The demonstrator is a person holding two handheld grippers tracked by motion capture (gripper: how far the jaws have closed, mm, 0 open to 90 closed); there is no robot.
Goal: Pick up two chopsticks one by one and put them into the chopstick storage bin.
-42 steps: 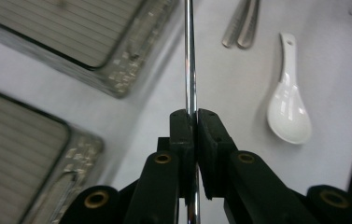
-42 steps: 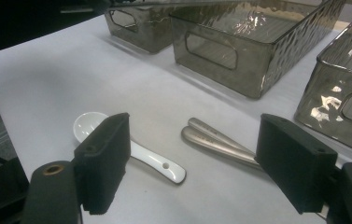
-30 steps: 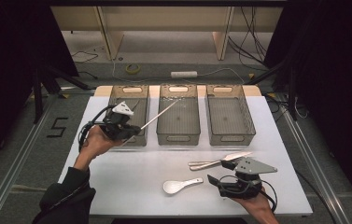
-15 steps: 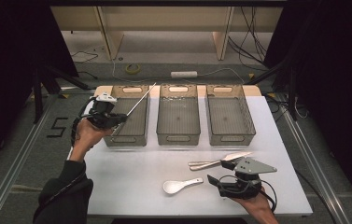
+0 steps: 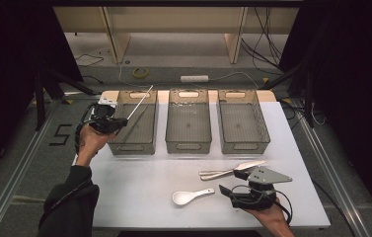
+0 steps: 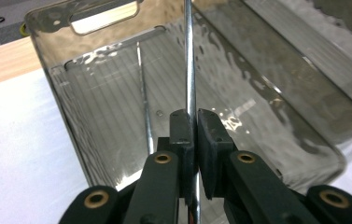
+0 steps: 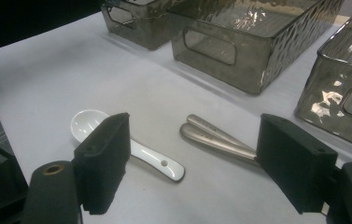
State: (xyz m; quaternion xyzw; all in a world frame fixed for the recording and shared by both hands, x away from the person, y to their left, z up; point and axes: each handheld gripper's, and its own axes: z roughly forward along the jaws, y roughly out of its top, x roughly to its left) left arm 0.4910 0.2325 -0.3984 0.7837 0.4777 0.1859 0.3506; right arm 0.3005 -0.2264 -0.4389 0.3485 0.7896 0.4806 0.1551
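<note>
My left gripper (image 5: 118, 123) is shut on a thin metal chopstick (image 5: 140, 102), which slants up and away over the left bin (image 5: 133, 147). In the left gripper view the chopstick (image 6: 188, 56) runs up from between the closed pads (image 6: 181, 126), above the bin's floor. A second chopstick (image 6: 143, 93) lies inside that bin. My right gripper (image 5: 232, 182) rests open near the table's front right. Between its spread jaws in the right gripper view (image 7: 194, 128) lie a white ceramic spoon (image 7: 154, 158) and two metal utensil handles (image 7: 215, 137), untouched.
A middle bin (image 5: 188, 146) and a right bin (image 5: 245, 146), both smoky clear plastic, stand in a row with the left one at the back of the white table (image 5: 139, 187). The white spoon (image 5: 191, 196) and the metal utensils (image 5: 225, 171) lie at the front right.
My left hand has carried the chopstick to the left and a little away; its tip has swung from near the middle bin to over the left bin. The right gripper has stayed put.
</note>
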